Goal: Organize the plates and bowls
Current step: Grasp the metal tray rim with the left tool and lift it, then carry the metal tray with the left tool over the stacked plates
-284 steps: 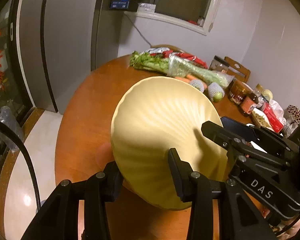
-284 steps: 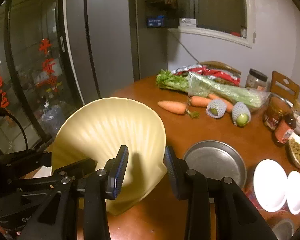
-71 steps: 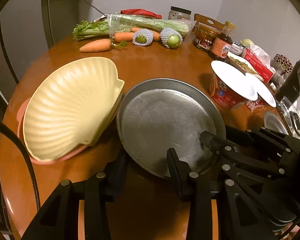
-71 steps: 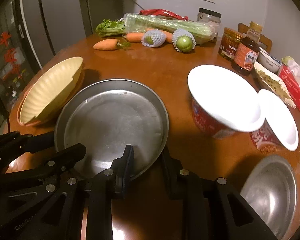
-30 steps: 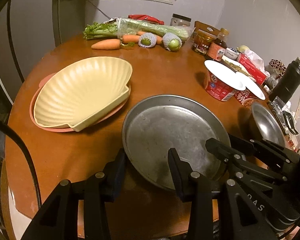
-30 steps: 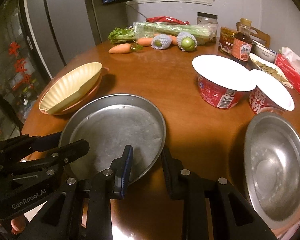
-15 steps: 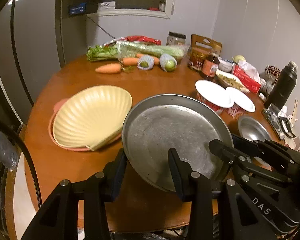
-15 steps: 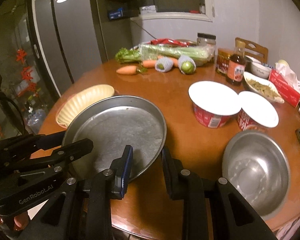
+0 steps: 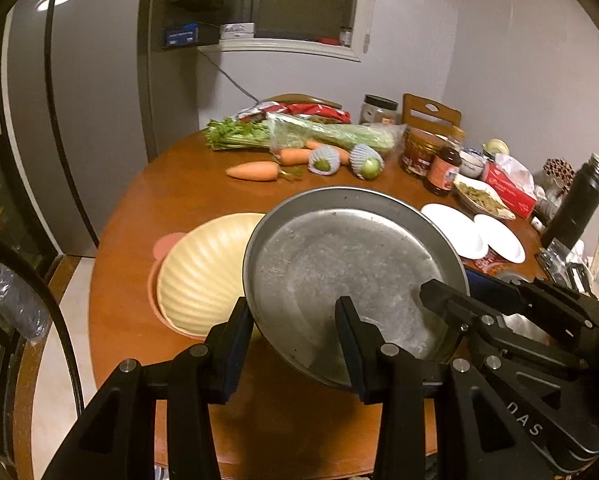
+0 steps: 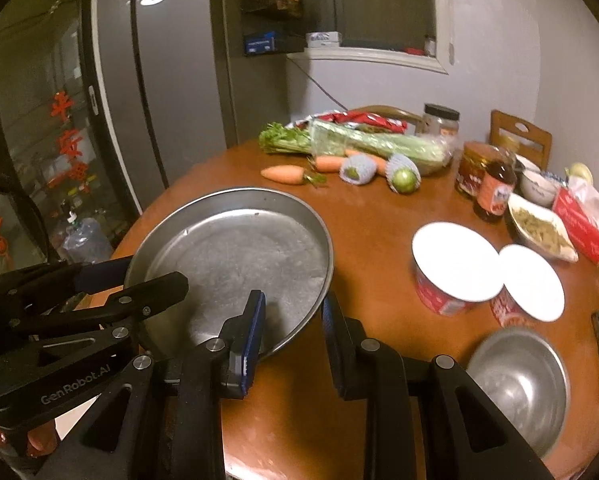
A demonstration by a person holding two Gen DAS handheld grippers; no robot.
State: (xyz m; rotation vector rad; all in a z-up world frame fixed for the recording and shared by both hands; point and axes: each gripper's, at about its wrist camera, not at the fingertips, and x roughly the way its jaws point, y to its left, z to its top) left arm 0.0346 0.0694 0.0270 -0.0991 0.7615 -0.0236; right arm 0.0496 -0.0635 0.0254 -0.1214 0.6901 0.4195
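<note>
Two grippers carry the metal pan [image 9: 351, 272] clear of the table [image 9: 187, 184]: the left gripper [image 9: 295, 324] and right gripper [image 10: 293, 320] are each clamped on its near rim. To do this well, I would keep both level so it cannot tip. The shell dish [image 9: 207, 264] sits just beside; noodle cups [image 10: 455, 264] and steel bowl [image 10: 519, 384] crowd the right.

Both tongs point downward, left tongs [image 9: 293, 340] and right tongs [image 10: 293, 336] each clamped, side by side.
</note>
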